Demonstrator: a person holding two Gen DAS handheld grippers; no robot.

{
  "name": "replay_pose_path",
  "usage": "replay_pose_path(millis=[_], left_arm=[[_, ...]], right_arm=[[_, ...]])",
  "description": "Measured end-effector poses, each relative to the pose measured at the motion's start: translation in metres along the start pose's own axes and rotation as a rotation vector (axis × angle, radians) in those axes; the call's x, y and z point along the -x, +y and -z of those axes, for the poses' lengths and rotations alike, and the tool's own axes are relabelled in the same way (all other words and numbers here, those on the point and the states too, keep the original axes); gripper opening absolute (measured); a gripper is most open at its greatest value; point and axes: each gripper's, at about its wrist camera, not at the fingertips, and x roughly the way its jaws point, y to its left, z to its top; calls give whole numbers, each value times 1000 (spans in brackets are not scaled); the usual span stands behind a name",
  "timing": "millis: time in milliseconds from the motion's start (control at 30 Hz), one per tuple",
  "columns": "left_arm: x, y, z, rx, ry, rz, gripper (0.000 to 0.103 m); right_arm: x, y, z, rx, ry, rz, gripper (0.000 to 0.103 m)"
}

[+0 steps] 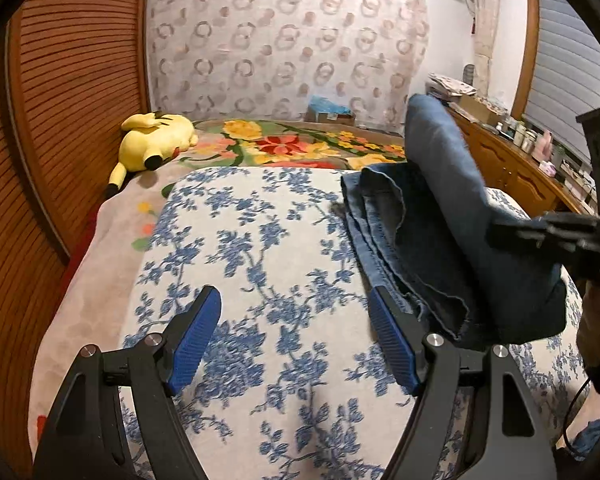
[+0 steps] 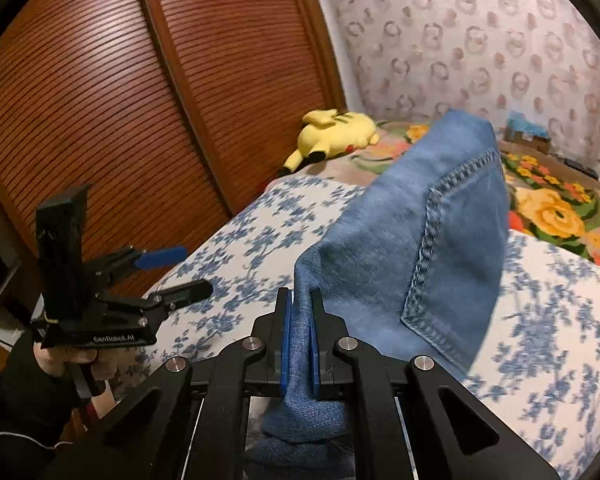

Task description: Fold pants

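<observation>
Blue denim pants lie partly folded on the right side of the blue-flowered bed cover. One end is lifted into the air. My right gripper is shut on the denim and holds it up, with a stitched pocket facing the camera. It also shows in the left wrist view at the right. My left gripper is open and empty, low over the cover just left of the pants' near edge. It shows in the right wrist view at the left, jaws apart.
A yellow plush toy lies at the far left by the wooden slatted doors. A bright floral blanket covers the bed's far end. A wooden dresser with small items stands at the right.
</observation>
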Motion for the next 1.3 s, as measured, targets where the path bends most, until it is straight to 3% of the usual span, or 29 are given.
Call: replay_pose_path(millis=[233,400,567,700,1033,1233,1300], left_arm=[[4,4,1,6,-5,-8,77],[4,5,-2,4,-10,-7,77],[-1,1,-5,-3,-5,-3,77],[-2,-6,-10,-12,-9,13,77],[-12,-38,-26,-63,-10,70,77],[-22,-57,-31,-89,8,108,77],[-28,-63,-29,-95,31,126,77]], right_arm=[[-47,-8,5,-13,75,-42,8],[-64,-9,4,-8,96,-25,11],[-52,4,0,17,94,-4,30],[-29,4,-8,34,60,37,38],[7,-44,-24,30,-20,233,48],[-10,-71,-38,1,0,240,48],[-18,-79,-44,1,8,237,53]])
